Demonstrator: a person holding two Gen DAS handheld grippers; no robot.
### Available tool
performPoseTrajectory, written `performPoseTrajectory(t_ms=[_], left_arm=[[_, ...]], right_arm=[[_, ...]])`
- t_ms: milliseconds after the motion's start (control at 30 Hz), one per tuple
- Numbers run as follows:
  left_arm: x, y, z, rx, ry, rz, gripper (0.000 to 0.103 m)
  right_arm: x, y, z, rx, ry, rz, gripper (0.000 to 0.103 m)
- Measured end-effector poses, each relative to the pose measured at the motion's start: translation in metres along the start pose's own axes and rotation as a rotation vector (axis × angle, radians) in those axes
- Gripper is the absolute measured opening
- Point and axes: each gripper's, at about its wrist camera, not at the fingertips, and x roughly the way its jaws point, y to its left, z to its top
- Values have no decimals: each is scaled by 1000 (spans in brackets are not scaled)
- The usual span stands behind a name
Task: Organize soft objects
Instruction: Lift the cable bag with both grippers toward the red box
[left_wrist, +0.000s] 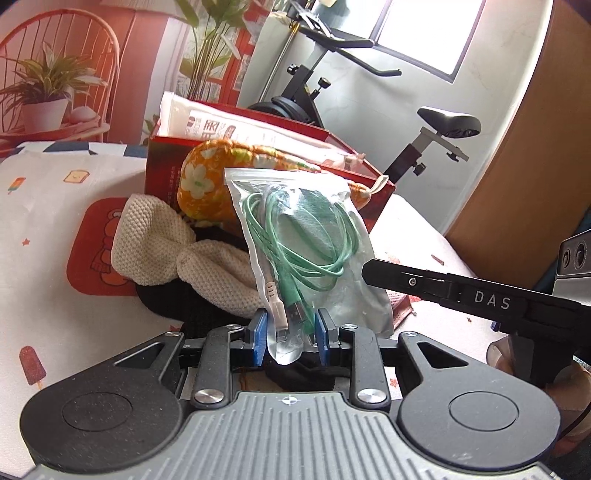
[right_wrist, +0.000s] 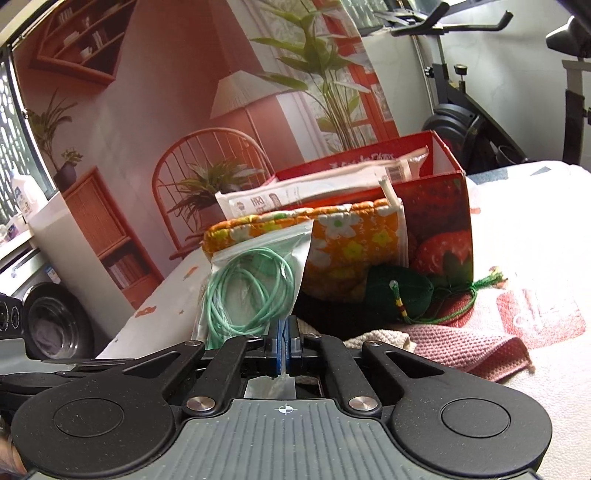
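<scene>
One label | "DAS" on right hand-held gripper (left_wrist: 369, 271) | beside cable bag (left_wrist: 306, 251)

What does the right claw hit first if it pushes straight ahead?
Likely the orange floral pouch, leaning on the red box. The right claw is shut on the cable bag's edge, so the bag goes with it. Depth is unclear.
</scene>
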Motion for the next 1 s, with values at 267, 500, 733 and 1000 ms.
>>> performPoseTrajectory(t_ms=[267,500,733,1000], left_arm=[[-17,-16,12,60,-92,9,29],[-11,-12,25,52,-95,3,29],[-6,-10,50,64,-120,-8,29],[8,-5,94,74,-150,1,29]], right_arm=[[-20,15,16,-46,-86,17,2],[-13,13,32,-26,-92,27,2],[-1,9,59,-28,-117,36,2],[32,-1,111,-9,-107,48,2]])
